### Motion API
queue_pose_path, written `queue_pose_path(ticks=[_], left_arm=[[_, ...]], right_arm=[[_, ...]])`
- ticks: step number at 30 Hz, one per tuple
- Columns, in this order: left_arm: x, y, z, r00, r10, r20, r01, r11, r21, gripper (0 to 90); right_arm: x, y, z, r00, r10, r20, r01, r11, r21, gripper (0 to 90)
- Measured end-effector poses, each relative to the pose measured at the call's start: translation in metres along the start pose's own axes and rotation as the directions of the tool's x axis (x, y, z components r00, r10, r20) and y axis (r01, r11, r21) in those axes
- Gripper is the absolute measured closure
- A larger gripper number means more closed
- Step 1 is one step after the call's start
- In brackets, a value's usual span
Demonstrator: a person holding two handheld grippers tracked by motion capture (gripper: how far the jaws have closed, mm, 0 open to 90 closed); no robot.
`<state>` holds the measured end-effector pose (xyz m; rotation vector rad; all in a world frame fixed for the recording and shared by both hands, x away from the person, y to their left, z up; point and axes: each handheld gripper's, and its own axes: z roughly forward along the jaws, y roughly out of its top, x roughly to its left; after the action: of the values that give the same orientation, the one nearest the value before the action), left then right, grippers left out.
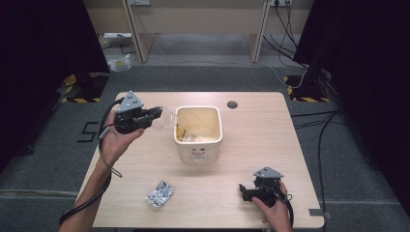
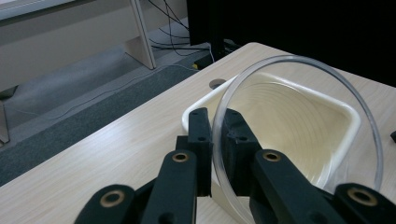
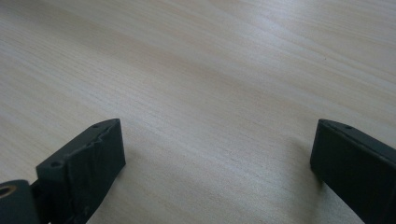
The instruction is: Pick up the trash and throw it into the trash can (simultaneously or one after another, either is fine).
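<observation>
Left gripper view showed the left gripper (image 2: 212,135) pinching the rim of a clear plastic cup (image 2: 299,135), held just over the bin (image 2: 355,121) ahead. The cup looked light, thin and easy to squash, so the rim seemed the best spot. The right gripper (image 3: 217,154) sat wide open on the table (image 3: 210,70).

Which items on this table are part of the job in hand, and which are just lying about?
In the job:
clear plastic cup, pinched by its rim in the left gripper
cream bin, with the cup held at its rim

Lying about:
crumpled foil wrapper, on the table's near side
right gripper, jaws open, resting low over bare table
</observation>
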<state>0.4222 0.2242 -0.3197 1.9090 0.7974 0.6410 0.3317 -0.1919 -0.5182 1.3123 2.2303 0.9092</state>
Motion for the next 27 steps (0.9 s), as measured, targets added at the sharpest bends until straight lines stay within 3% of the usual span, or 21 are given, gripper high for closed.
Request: queue_pose_path(ticks=[1, 16, 27], left_arm=[[-0.003, 0.001, 0.002, 0.9998, -0.014, 0.011, 0.014, 0.9999, 0.006, 82.6], [-0.016, 0.007, 0.025, 0.9989, -0.007, 0.045, 0.006, 0.9998, 0.019, 82.6], [-0.029, 0.010, 0.055, 0.9968, -0.006, 0.080, 0.001, 0.9982, 0.060, 82.4]], right_arm=[[0.000, 0.000, 0.000, 1.0000, 0.000, 0.000, 0.000, 1.000, 0.000, 3.4], [0.000, 0.000, 0.000, 1.0000, -0.001, 0.004, 0.001, 1.000, 0.002, 3.5], [0.000, 0.000, 0.000, 1.0000, 0.001, 0.002, -0.001, 1.000, 0.002, 3.4]])
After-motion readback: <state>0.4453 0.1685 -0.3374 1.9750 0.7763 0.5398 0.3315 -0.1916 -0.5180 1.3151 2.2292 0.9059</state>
